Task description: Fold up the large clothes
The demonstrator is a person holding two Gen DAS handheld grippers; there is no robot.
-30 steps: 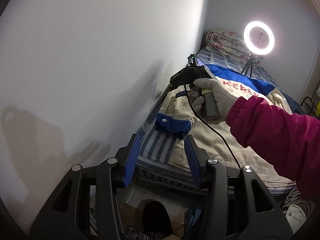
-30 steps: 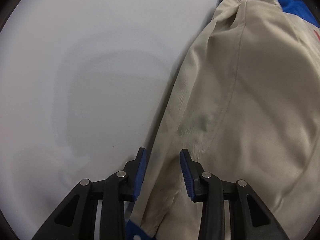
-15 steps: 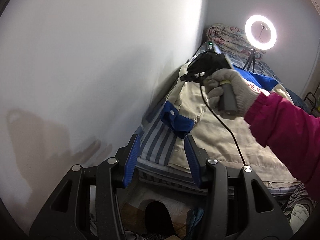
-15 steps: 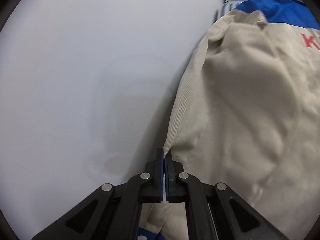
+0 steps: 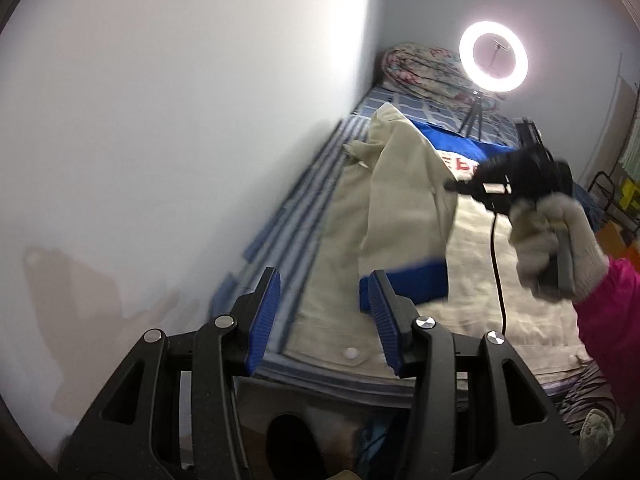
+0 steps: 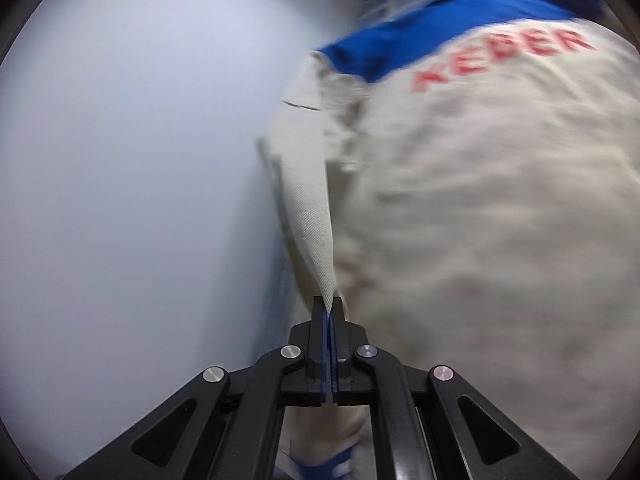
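A narrow bed with a blue striped sheet runs along a bare white wall, and a lit ring light on a small tripod stands at its far end beside a rolled quilt. A beige jacket with blue trim and red lettering lies spread on the bed, ahead of both grippers. The right gripper is clamped on a pinch of the beige sleeve, which hangs lifted off the bed with its blue cuff dangling just beyond the left gripper's right finger. The left gripper hangs over the near end of the bed with its jaws wide apart and nothing between them. This looks like the sleeve-fold step: the wall-side sleeve is raised, ready to be carried across the jacket's back. The next move likely calls for swinging the sleeve away from the wall and laying it flat over the body, while the free left gripper could catch the loose cuff or pin the hem so the cloth does not drag or bunch.
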